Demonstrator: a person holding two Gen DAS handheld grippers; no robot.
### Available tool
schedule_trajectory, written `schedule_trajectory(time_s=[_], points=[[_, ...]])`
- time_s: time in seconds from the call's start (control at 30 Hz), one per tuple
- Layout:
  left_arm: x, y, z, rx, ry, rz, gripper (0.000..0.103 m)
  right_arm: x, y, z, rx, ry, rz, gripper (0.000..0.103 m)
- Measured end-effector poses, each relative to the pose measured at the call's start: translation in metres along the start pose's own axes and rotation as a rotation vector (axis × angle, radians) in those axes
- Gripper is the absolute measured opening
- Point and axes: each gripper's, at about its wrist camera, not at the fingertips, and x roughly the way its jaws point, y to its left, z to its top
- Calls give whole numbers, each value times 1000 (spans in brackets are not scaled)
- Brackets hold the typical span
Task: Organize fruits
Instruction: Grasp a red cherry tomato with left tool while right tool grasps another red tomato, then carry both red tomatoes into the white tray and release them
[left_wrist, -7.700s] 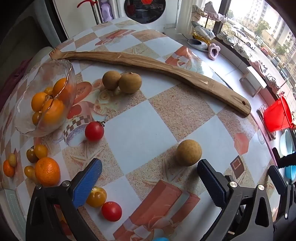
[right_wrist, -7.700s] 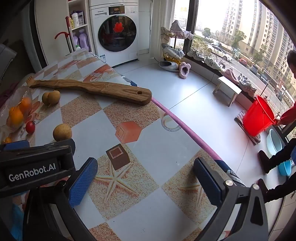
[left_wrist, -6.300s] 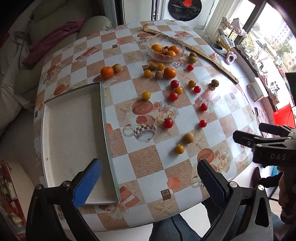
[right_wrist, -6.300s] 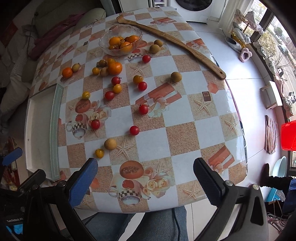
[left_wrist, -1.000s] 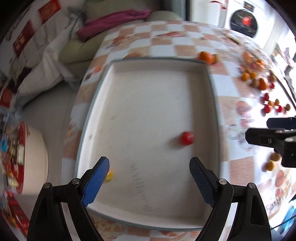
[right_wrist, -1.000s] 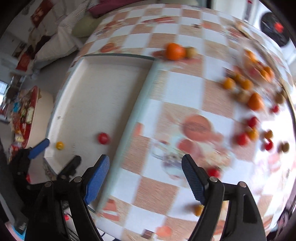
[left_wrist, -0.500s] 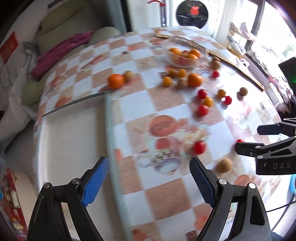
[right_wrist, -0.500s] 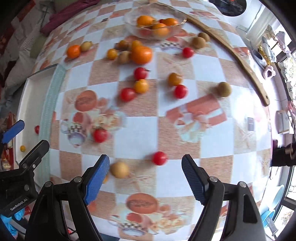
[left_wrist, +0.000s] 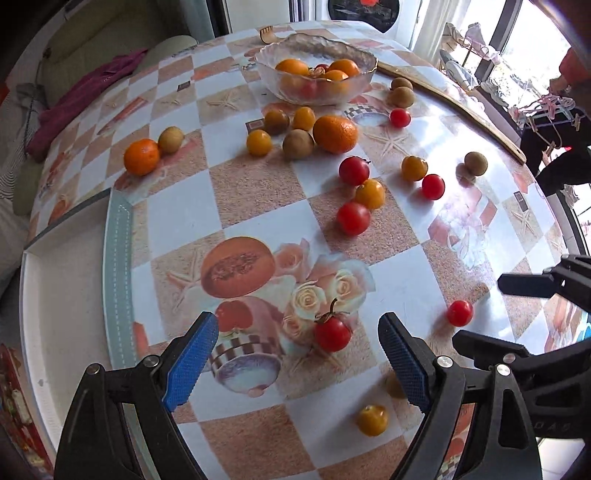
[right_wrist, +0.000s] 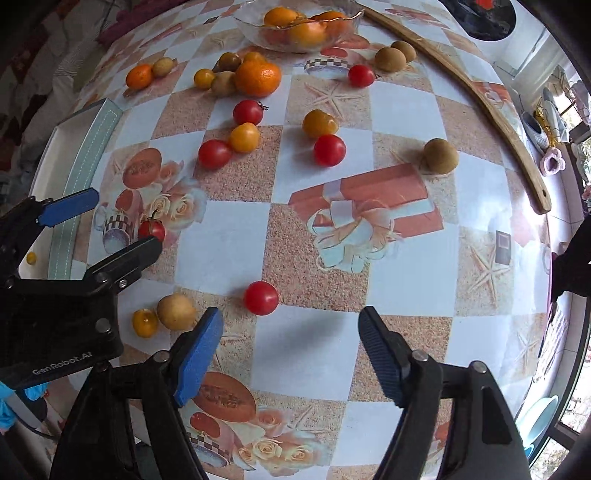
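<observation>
Left gripper (left_wrist: 297, 345) wide above stemmed tomato (left_wrist: 332, 333), right gripper (right_wrist: 290, 338) empty, jaws closing, near red tomato (right_wrist: 260, 297), bench (right_wrist: 406, 258)

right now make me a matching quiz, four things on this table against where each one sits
Things:
1. red stemmed cherry tomato
2. clear glass bowl
3. long wooden stick
4. white rectangular tray

Places:
A. along the far right table edge
B. at the far end, holding oranges
C. between the left tool's open fingers
D. at the left table edge

Pairs: 1-C, 2-B, 3-A, 4-D
</observation>
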Motion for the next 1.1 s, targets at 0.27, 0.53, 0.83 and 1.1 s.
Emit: schedule_trajectory(time_s=[0.27, 0.53, 0.83, 1.1], points=[[17, -5, 4, -58, 62, 16, 68, 5, 7, 3, -88, -11, 6, 57], [11, -26, 0, -60, 45, -13, 22, 5, 19, -1, -189, -18, -72, 24], [-9, -9, -5, -173, 30, -87, 22, -11, -4, 1, -152, -16, -22, 20], [-41, 20, -13, -223, -26, -84, 22, -32, 10, 22, -140, -30, -3, 21]])
